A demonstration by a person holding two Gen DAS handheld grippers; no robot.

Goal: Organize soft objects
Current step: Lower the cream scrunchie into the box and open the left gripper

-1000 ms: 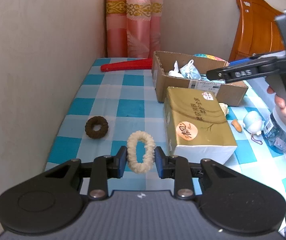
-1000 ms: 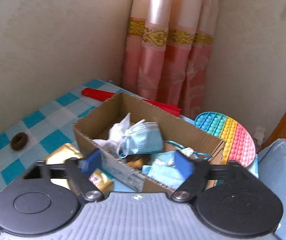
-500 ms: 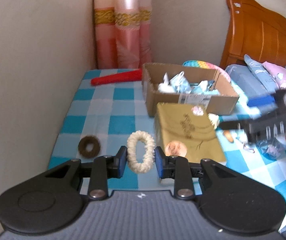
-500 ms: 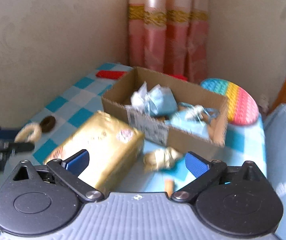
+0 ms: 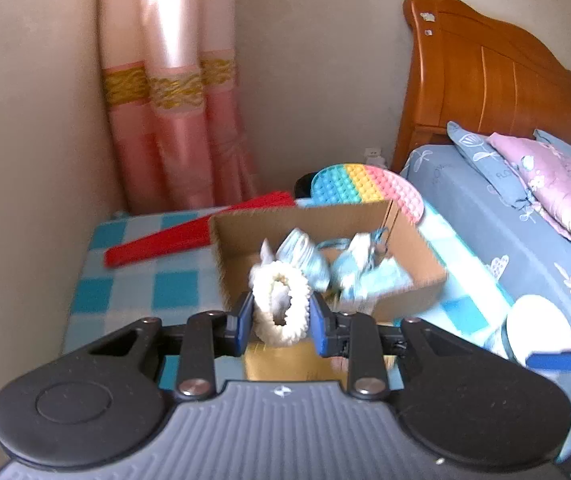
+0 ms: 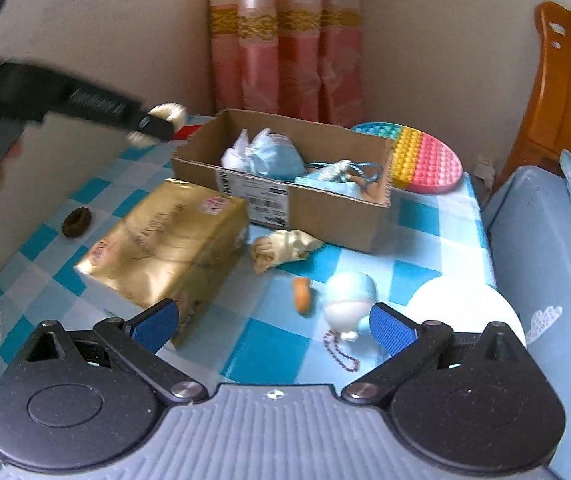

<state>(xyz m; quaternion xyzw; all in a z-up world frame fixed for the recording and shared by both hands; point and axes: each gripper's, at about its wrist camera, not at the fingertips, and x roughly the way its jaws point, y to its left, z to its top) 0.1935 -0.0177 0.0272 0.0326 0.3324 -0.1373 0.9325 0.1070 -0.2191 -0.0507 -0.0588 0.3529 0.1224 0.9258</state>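
Left gripper (image 5: 281, 322): we see its blue pads clamped on a cream scrunchie (image 5: 281, 308), which stands upright between them, lifted clear of the table.
Where the scrunchie is: in our left wrist view it hangs in front of the near wall of the cardboard box (image 5: 413, 292); from the right wrist view it sits in the air to the left of the box, near the box's left corner – not inside it.
Right gripper (image 6: 273, 326): jaws spread wide, nothing between them; it hovers above the table's near part.
Cardboard box: open-topped, on the blue-and-white checked tablecloth (image 6: 417, 216), holding pale blue face masks (image 6: 273, 156) and other soft bits we cannot tell apart.
Brown scrunchie (image 6: 77, 222): flat on the cloth at the left, well apart from the box.
Gold package (image 6: 165, 248): lying just in front of the box.
Beige fabric piece (image 6: 281, 248): crumpled on the cloth, between the package and the box.
Small toys: a pale blue-and-white figure (image 6: 349, 300) with a bead chain, and a small orange piece (image 6: 303, 300) beside it – both near the right gripper.
Behind the box: a rainbow pop-it mat (image 6: 425, 160) and a red folded fan (image 5: 193, 236).
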